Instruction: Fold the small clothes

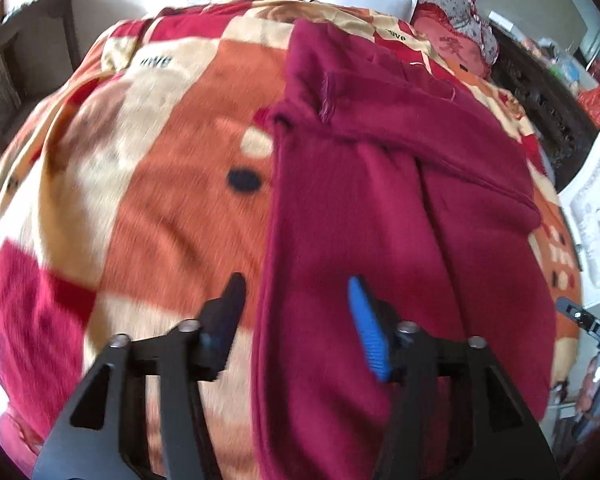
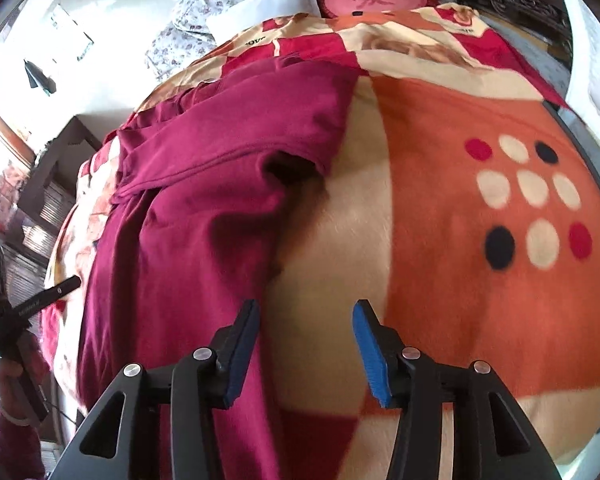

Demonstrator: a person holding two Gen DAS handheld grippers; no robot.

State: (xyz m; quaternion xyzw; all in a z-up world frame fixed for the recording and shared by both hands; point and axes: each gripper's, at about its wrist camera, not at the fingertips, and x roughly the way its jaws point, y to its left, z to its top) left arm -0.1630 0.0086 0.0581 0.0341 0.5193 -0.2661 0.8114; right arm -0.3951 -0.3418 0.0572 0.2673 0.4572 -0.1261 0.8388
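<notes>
While hovering over the bed (image 1: 148, 184) in the left wrist view, left claw (image 1: 296, 316) released, nothing between the fingers, straddling the left long edge of the maroon garment (image 1: 380, 208). Garment lying lengthwise on the patterned blanket (image 1: 172, 152), sleeves seemingly already folded in across the body. In the right wrist view, right claw (image 2: 306, 344) also released and empty, just beside the garment's (image 2: 188, 208) right edge, mostly over bare blanket (image 2: 460, 240). Probably best to pinch both near hem corners at the same level, lift only a little, carry towards the collar, and lay down evenly without dragging the folded sleeves.
</notes>
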